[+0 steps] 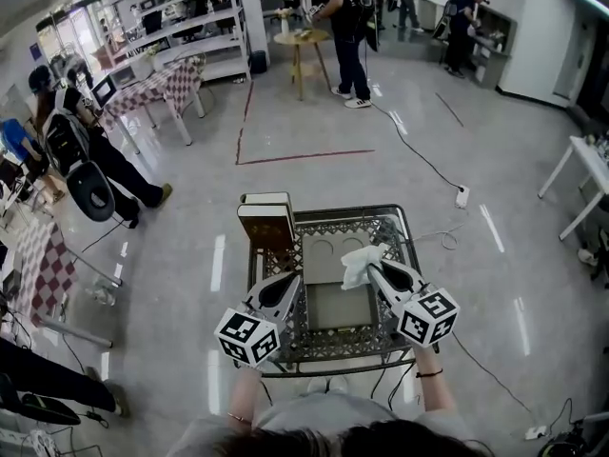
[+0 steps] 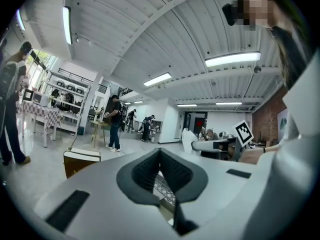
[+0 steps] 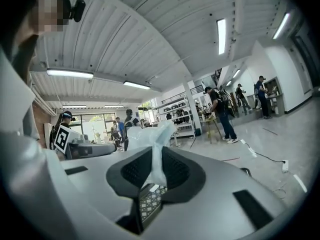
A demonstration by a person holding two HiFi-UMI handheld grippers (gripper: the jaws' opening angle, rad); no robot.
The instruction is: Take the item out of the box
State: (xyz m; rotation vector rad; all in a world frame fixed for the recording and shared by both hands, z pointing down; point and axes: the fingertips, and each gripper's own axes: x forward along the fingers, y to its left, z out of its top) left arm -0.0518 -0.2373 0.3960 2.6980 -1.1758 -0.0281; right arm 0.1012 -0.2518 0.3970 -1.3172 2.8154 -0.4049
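- right gripper (image 1: 371, 269) pinches a white crumpled bag (image 1: 359, 260), centre frame, its bottom end buried in the jaws
- left gripper (image 1: 297, 277) closed, empty
- brown box (image 2: 80, 160) part-hidden behind that gripper's body

The floor (image 1: 314, 141) is glossy grey and mirrors the ceiling lights. The table (image 1: 381, 228) is dark metal, its top a pierced lattice around a smooth matt panel. At its far left corner, the box (image 1: 266, 225) looks like brown card with a pale lid. The item (image 1: 360, 263) is thin, crumpled, half-clear white film. The left gripper (image 1: 290, 282) and right gripper (image 1: 373, 268) have matt grey plastic shells with black ribbed pads (image 3: 177, 172).
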